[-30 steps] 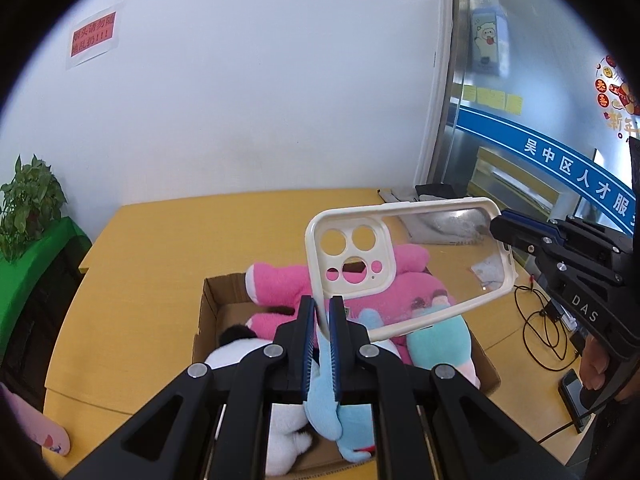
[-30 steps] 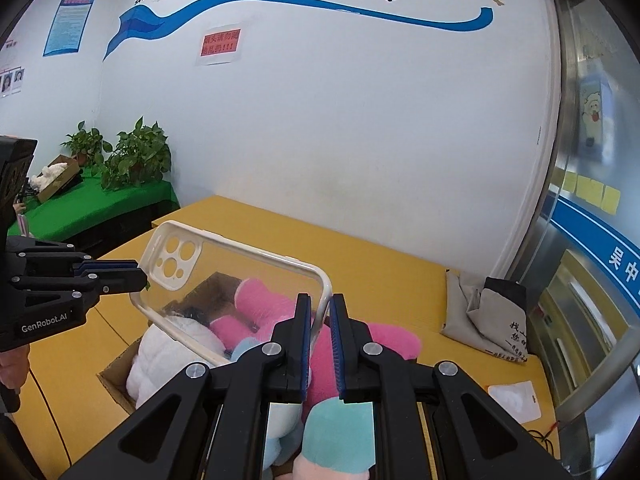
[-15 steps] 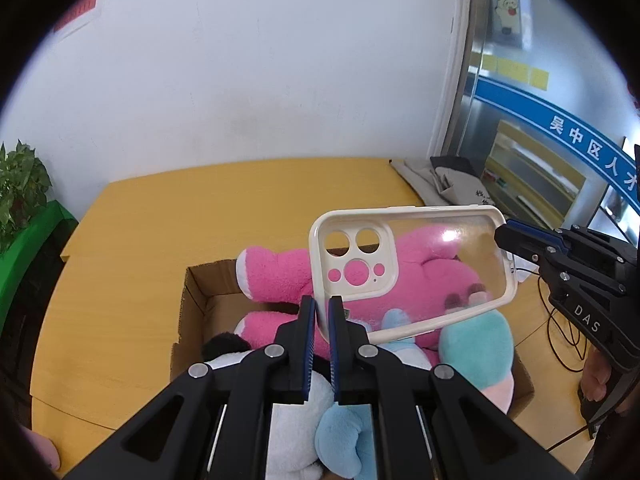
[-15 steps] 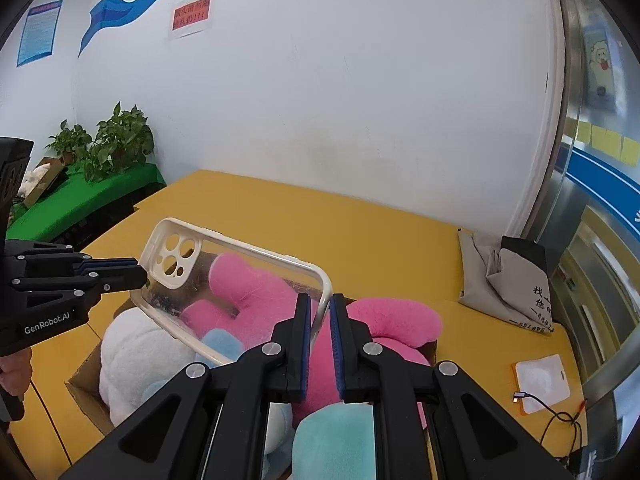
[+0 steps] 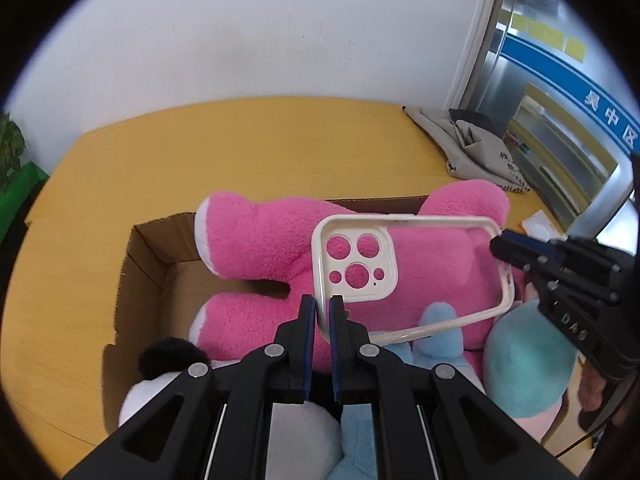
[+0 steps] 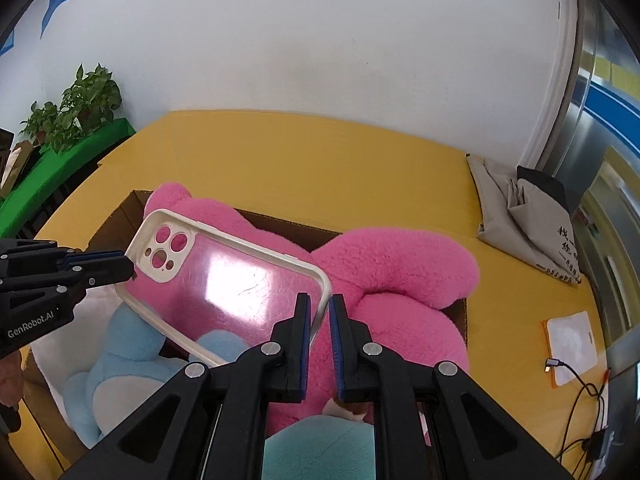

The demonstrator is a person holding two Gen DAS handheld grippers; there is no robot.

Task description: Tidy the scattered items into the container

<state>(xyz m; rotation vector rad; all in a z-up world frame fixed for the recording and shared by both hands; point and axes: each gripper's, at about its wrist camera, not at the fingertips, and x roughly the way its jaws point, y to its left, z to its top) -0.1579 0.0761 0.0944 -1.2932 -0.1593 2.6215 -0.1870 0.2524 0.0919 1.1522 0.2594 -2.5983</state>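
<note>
White wall (image 5: 280, 32) fills the top of both views, and a yellow table (image 5: 248, 148) spreads below it, bare across its far half. A grey bag (image 6: 524, 216) lies at the right edge of the table in the right wrist view, with a white card (image 6: 572, 344) and a cable near the lower right. Plants (image 6: 76, 108) stand on a green shelf at the left. A cardboard box (image 5: 140, 264) sits mid-frame, its left end open and empty down to the floor, the rest packed. A pink plush (image 5: 272, 248) overhangs the far rim, with blue (image 6: 120, 364), teal (image 5: 524, 364) and white (image 5: 296, 440) plush nearer. A clear phone case (image 5: 400, 272) hangs just above the pink plush. The left gripper (image 5: 323, 312) pinches its camera-end rim, jaws starting to ease apart; the right gripper (image 6: 320, 312) is clamped on the opposite rim.
</note>
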